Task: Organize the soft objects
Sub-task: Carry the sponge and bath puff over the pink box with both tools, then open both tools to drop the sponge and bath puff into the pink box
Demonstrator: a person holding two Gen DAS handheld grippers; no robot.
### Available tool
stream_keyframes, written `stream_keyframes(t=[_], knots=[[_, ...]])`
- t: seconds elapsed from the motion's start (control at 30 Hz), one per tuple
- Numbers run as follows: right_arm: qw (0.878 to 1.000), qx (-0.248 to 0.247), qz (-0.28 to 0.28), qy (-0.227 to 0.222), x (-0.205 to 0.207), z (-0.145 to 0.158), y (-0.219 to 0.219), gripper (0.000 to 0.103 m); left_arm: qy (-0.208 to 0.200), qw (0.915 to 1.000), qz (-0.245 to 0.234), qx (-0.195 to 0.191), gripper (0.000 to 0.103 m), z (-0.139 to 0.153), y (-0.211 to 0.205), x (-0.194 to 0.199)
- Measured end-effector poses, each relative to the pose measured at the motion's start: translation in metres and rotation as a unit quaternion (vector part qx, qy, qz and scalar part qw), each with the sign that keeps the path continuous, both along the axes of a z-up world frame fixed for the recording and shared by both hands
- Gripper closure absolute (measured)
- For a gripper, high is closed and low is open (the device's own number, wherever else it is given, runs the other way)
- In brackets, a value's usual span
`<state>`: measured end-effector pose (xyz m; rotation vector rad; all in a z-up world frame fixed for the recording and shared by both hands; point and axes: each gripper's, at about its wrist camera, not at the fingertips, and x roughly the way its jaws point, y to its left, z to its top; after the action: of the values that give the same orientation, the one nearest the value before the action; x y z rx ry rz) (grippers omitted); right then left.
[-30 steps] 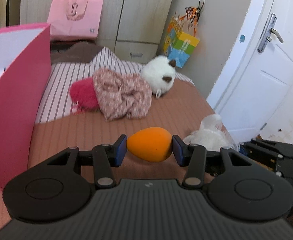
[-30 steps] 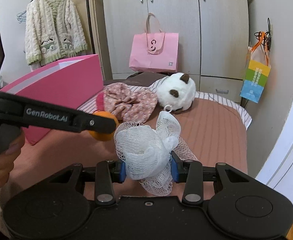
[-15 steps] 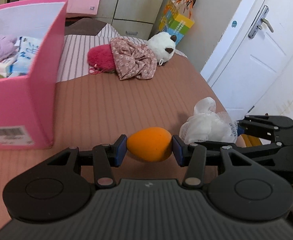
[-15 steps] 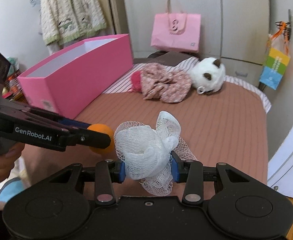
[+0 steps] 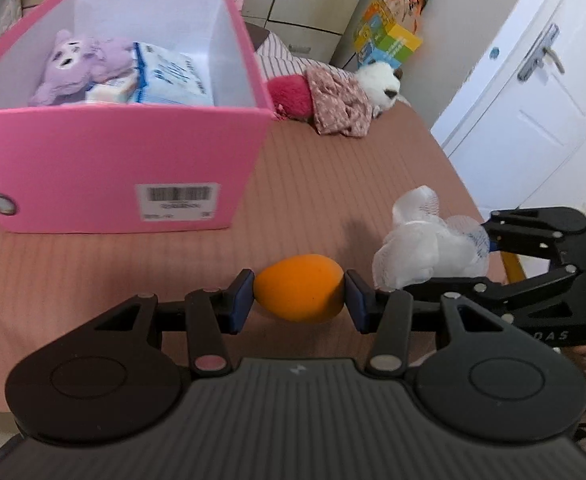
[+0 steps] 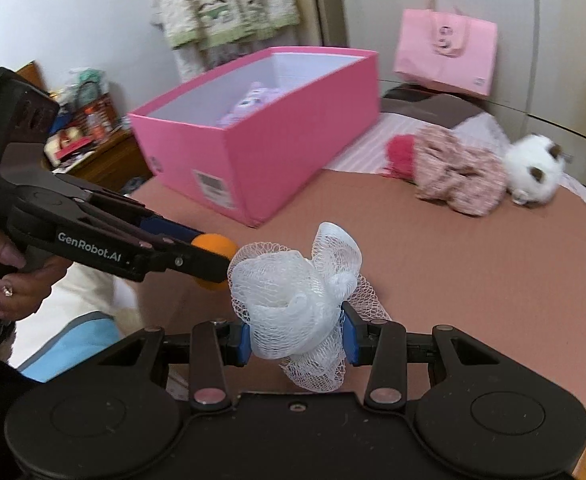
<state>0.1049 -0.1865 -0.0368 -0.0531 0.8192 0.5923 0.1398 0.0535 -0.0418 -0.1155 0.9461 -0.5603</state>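
Now: left gripper [image 5: 299, 300] clamps orange sponge [image 5: 297, 294] — right gripper [image 6: 296, 338] clamps white mesh puff [image 6: 293, 300]; both near pink box [image 5: 113, 168].

Both hands have swung toward the pink box [image 5: 125, 160]: from the left wrist view its open inside, hidden a second ago, now lies ahead-left of the fingers [image 5: 240, 304], purple plush [image 5: 81, 64] showing.

Left gripper [image 5: 299, 300] is clamped on the sponge [image 5: 299, 294]; right gripper [image 6: 296, 338] is clamped on the mesh puff [image 6: 293, 296], both tilted downward.
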Motion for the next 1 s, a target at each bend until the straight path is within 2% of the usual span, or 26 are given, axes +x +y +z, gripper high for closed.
stream_keyframes(t=[0.3,0.47,0.57,0.7,0.8,0.93,1.0], knots=[[0.998,0.028,0.033,-0.043,0.022,0.045,0.035,0.056,-0.081,0.9963,0.008,-0.029,0.055,0.055,0.041,0.007],[0.996,0.031,0.04,-0.067,0.043,0.067,0.058,0.056,-0.136,0.99,0.013,-0.036,0.055,0.078,0.059,0.021],[0.994,0.03,0.041,-0.092,0.056,0.074,0.074,0.056,-0.154,0.9864,0.027,-0.05,0.054,0.079,0.073,0.031],[0.988,0.023,0.058,-0.14,0.078,0.08,0.099,0.055,-0.181,0.9801,0.071,-0.042,0.055,0.083,0.084,0.051],[0.986,0.026,0.066,-0.148,0.105,0.082,0.11,0.055,-0.191,0.9768,0.093,-0.029,0.055,0.085,0.088,0.07],[0.988,0.028,0.068,-0.138,0.138,0.078,0.116,0.055,-0.182,0.9772,0.108,-0.018,0.055,0.078,0.089,0.101],[0.986,0.02,0.061,-0.152,0.152,0.073,0.12,0.055,-0.18,0.9776,0.11,0.001,0.054,0.075,0.085,0.118]])
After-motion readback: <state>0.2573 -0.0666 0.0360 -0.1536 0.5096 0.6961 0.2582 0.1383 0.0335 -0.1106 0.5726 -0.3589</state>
